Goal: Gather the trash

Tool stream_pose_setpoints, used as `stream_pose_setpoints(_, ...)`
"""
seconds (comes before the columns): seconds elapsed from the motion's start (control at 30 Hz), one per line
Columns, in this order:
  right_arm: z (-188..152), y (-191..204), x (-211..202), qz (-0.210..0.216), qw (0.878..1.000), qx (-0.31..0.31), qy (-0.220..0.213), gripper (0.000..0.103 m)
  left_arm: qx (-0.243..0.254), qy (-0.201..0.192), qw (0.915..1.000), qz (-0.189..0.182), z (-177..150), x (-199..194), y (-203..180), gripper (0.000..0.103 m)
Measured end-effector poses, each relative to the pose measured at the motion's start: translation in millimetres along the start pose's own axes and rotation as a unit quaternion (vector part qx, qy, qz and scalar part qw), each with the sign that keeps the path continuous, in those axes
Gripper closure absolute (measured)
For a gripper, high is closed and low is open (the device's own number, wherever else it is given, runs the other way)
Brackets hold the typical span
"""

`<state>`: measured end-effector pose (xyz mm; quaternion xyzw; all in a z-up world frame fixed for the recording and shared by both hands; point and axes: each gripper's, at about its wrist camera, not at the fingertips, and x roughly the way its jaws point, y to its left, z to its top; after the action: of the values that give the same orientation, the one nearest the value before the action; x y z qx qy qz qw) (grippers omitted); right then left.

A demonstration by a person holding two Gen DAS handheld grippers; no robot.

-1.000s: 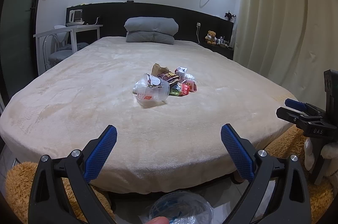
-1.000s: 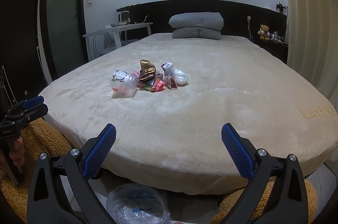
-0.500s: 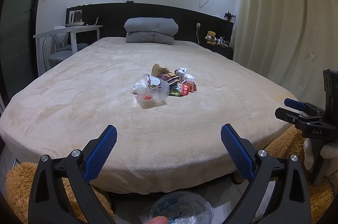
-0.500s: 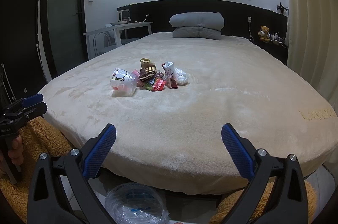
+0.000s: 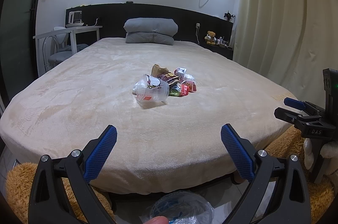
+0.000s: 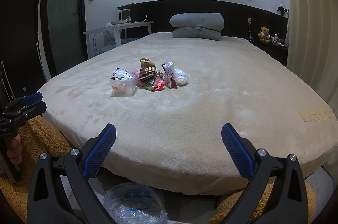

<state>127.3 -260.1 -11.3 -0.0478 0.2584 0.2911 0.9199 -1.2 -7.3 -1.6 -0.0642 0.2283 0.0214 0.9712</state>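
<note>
A small heap of trash lies in the middle of the beige bed (image 5: pixel 84 97): a clear plastic cup (image 5: pixel 152 90) on its side, a brown snack bag (image 5: pixel 163 74), red and green wrappers (image 5: pixel 184 90) and a small white carton (image 5: pixel 180 72). The same cup (image 6: pixel 123 82), wrappers (image 6: pixel 157 83) and a crumpled white bag (image 6: pixel 181 76) show in the right wrist view. My left gripper (image 5: pixel 169 150) is open and empty, above the bed's near edge. My right gripper (image 6: pixel 168 150) is open and empty too, to the right of the left one. A clear bag-lined bin (image 6: pixel 135 205) stands on the floor below both.
A folded grey quilt (image 5: pixel 150 33) lies at the head of the bed against a dark headboard. A white desk and chair (image 5: pixel 63 40) stand at the left. Curtains (image 5: pixel 274 12) hang at the right. Furry orange rugs (image 6: pixel 42 139) lie beside the bed.
Both grippers have crept slightly forward toward the bed. Both stay open, and the trash heap has not moved.
</note>
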Motion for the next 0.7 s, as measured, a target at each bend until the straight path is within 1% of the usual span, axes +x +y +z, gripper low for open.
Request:
stream_pose_setpoints(0.37,2.3,-0.9,0.6,0.006,1.000,-0.001,0.005,0.004,0.002,-0.002,1.0000,-0.006,-0.7,-2.5,-2.0,0.006)
stream_pose_setpoints(0.7,5.6,-2.2,11.4,0.010,0.999,0.015,0.029,0.004,0.004,0.023,0.9997,-0.007,0.9,11.7,-8.2,0.006)
